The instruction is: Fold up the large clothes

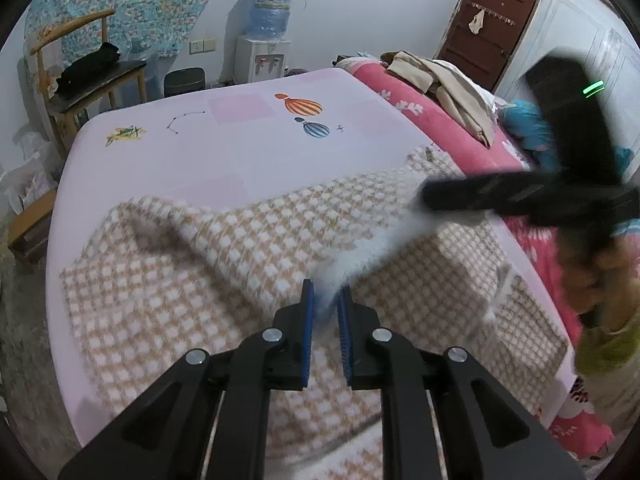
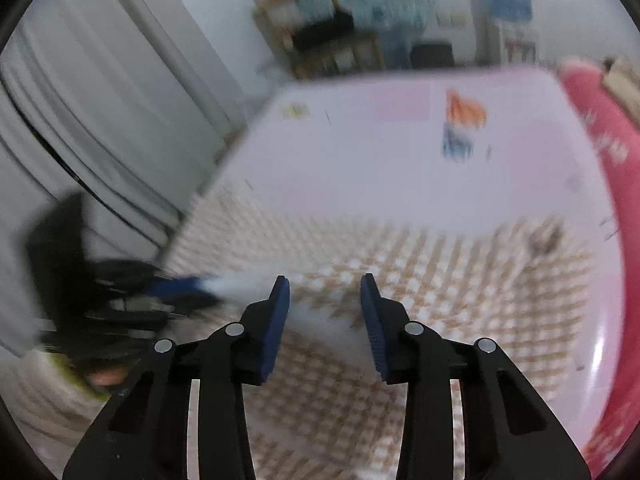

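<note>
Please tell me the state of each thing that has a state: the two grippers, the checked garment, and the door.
left gripper: shut on a white fold of the garment.
right gripper: open, nothing pressed between its pads.
checked garment: lying partly folded on the bed.
brown door: closed.

garment (image 1: 248, 240): tan-and-white check, white edge | bed sheet (image 1: 240, 152): pale pink, balloon prints | quilt (image 1: 452, 132): red, white flowers

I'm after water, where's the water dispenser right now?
In the left wrist view, the water dispenser stands against the far wall beyond the bed, right of the wooden chair.
</note>
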`<state>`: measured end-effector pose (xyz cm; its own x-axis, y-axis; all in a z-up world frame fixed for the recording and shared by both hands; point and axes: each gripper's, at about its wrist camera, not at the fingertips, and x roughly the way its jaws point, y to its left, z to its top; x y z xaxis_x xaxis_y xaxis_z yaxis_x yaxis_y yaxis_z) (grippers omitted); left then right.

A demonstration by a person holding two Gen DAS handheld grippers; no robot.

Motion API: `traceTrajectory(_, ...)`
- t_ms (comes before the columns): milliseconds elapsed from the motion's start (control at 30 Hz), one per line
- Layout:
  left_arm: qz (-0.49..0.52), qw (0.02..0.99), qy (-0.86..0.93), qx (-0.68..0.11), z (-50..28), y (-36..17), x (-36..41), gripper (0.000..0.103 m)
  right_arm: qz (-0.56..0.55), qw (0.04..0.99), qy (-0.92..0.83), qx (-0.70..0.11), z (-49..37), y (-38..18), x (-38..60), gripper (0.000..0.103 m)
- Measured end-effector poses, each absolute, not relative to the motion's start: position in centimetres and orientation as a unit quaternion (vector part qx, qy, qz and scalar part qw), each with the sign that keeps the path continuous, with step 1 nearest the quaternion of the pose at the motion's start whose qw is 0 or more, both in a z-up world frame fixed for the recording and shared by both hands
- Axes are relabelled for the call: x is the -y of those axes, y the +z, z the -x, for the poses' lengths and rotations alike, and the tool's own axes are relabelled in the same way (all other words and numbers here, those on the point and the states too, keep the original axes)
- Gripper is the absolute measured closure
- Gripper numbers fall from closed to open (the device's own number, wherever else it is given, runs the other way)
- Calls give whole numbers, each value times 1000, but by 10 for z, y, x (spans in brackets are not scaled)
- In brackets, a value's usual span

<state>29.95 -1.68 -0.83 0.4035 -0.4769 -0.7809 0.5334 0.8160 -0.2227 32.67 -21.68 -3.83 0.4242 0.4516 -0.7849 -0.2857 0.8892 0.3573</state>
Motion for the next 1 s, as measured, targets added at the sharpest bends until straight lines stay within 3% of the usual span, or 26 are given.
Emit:
traceTrajectory(100,0,836,-307,-455,-290,-3,-2,89,-87,822,207,-523,-327,-71,215,70)
traceTrajectory(367,13,862,-309,-401,-296,35,-1,89,-66,861,184,-470,-314,-20,236,70)
traceTrajectory(500,-9,865,-274,-420,-338,13,30,89,-49,882,149,-444,-339,-10,242,70)
traceTrajectory(667,-63,856,-219,-465,-379,-50,38,89,-16,868,113,-483,-370,-62,247,72)
traceTrajectory(1000,-64,853,-309,-417,-355,-21,38,88,-41,872,171,-457,-356,-28,223,71)
